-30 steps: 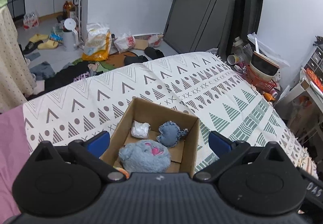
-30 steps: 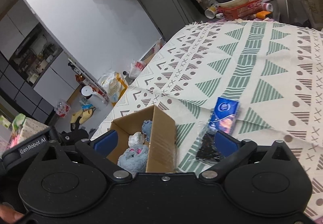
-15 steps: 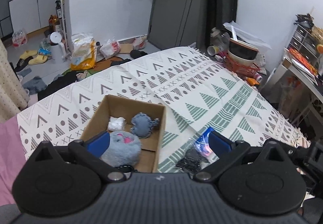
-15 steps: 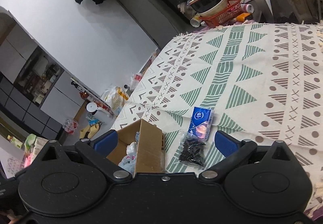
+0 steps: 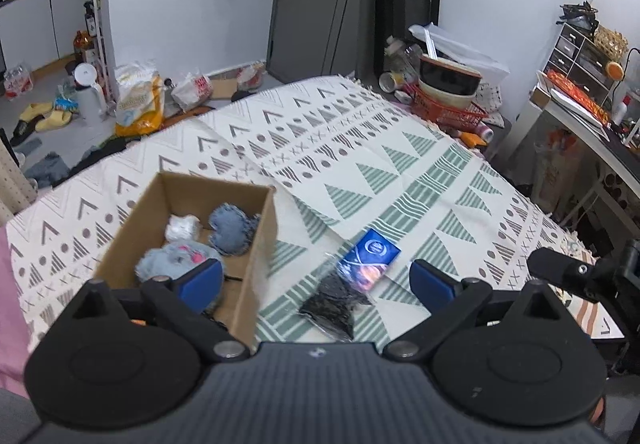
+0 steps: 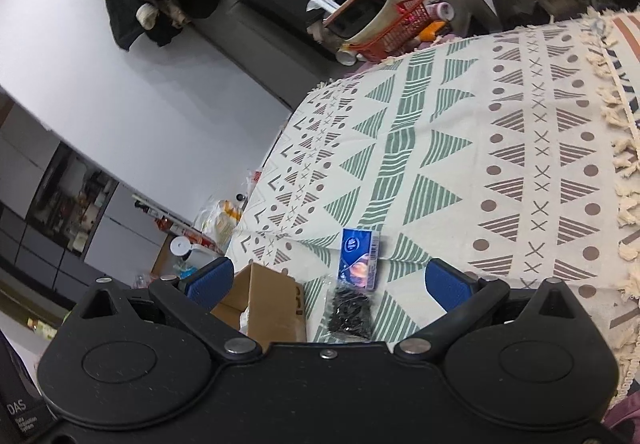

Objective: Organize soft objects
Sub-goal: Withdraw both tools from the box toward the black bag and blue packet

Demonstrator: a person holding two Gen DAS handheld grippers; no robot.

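A: Starting at the left: the cardboard box [image 5: 188,244] sits on the patterned blanket [image 5: 400,172]; inside lie a white bundle [image 5: 182,227], a blue denim toy [image 5: 232,230] and a grey plush [image 5: 176,264]; three soft things are already in, I'd say.

B: And the left gripper [image 5: 316,280] hangs above the box's right wall, jaws spread wide, nothing between them; its left pad sits over the plush.

A: Moving right: a black bundle in clear wrap [image 5: 334,304] lies just beside the box, and a blue tissue pack [image 5: 370,258] touches its far end; both are outside the box.

B: So the step in hand looks like lining up on one of those two; the next move, to my eye, calls for dropping the jaws around the black bundle, closing gently, then lifting it over the box wall.

A: The right gripper [image 6: 326,284] is spread open too, empty; it looks down on the same pair, black bundle [image 6: 350,314] nearest, tissue pack [image 6: 360,258] just beyond, box [image 6: 272,308] at the left.

B: Room to work? Open blanket stretches far right and beyond; the tight spot is that upright box wall close to the bundle; the fringed blanket edge [image 6: 612,116] lies well apart.
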